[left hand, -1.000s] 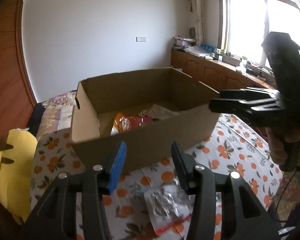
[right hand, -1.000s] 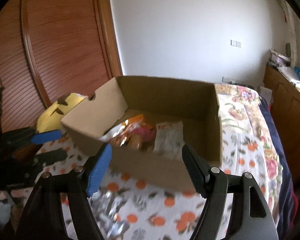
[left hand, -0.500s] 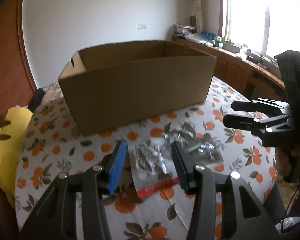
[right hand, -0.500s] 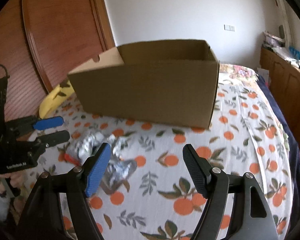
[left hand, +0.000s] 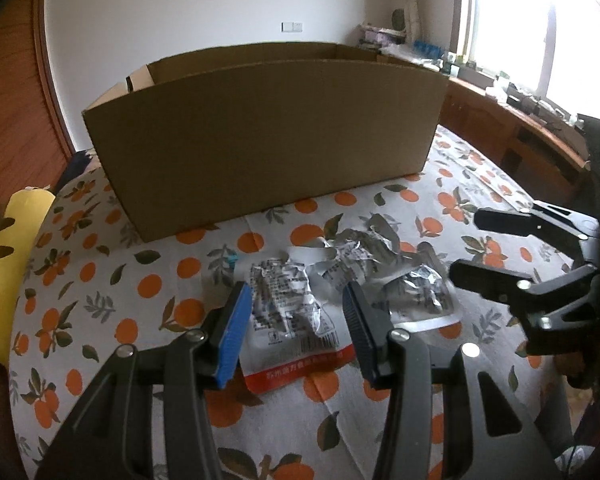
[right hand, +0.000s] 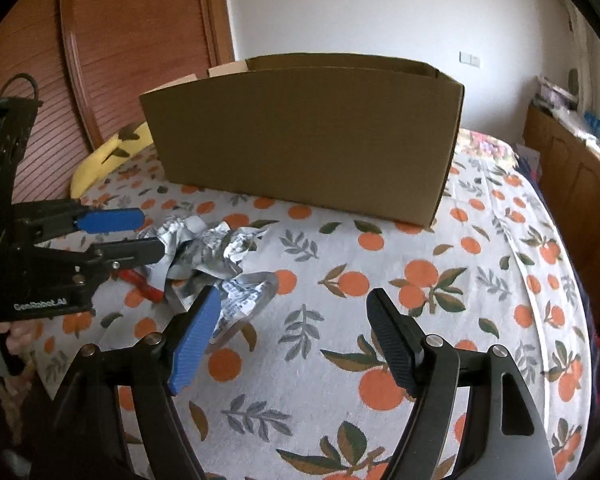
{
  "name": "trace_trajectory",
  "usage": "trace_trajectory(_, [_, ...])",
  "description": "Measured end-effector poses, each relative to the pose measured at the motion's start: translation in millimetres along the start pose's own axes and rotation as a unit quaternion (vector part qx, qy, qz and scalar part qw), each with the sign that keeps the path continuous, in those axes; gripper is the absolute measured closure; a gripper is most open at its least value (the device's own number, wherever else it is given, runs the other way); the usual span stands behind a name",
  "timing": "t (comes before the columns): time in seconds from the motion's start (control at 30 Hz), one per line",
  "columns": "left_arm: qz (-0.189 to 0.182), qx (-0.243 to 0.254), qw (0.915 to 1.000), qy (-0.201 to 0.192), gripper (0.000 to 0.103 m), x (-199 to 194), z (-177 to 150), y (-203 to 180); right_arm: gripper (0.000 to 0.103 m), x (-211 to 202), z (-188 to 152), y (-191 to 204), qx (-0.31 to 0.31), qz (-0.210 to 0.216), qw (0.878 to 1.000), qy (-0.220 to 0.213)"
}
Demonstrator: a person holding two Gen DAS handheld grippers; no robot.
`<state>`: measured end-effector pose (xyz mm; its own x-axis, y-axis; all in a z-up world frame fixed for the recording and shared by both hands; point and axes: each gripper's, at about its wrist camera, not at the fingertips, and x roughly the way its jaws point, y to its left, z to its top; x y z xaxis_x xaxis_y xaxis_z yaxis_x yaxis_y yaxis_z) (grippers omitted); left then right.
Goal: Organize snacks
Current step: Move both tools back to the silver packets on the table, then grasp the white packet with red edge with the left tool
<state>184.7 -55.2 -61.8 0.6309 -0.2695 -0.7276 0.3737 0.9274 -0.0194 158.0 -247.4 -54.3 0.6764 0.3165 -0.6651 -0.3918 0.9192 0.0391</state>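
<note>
— Snack packets point(left hand: 300, 304), silvery and crumpled, lie in a loose heap on the orange-print cloth point(left hand: 100, 280), near the front of the cardboard box point(left hand: 260, 136). On the far left, see that yellow cushion point(left hand: 4, 248) at the cloth's edge?

— I see it. And the left gripper point(left hand: 296, 320)?

— Its fingers are spread wide, one on each side of the nearest packet, the one with the red strip point(left hand: 296, 376) along its bottom edge. They hold nothing; I can't tell whether the pads touch the foil.

— The box?

— It stands upright on the cloth behind the heap, its top open; from down here its inside is hidden.

— Further right?

— More packets point(right hand: 220, 256) sit between the two tools. The right gripper point(right hand: 296, 340) is gaping too, empty, just beside the heap, its blue finger point(right hand: 196, 336) in front of the nearest foil edge and its black one over bare cloth. Beyond it runs a wooden counter point(left hand: 520, 136) under the window point(left hand: 540, 20).
</note>
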Motion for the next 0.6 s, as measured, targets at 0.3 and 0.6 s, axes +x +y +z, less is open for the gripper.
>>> trace_trajectory(0.3, [0.018,-0.017,0.9995,0.019,0.052,14.7,8.7,2.9,0.026,1.1,-2.6,1.4,-0.007,0.001,1.0,-0.004])
trace_trajectory(0.6, [0.028,-0.021,0.9988,0.034,0.039,25.3,9.7,3.8,0.026,0.2,-4.6,4.6,-0.014,-0.003,1.0,-0.011])
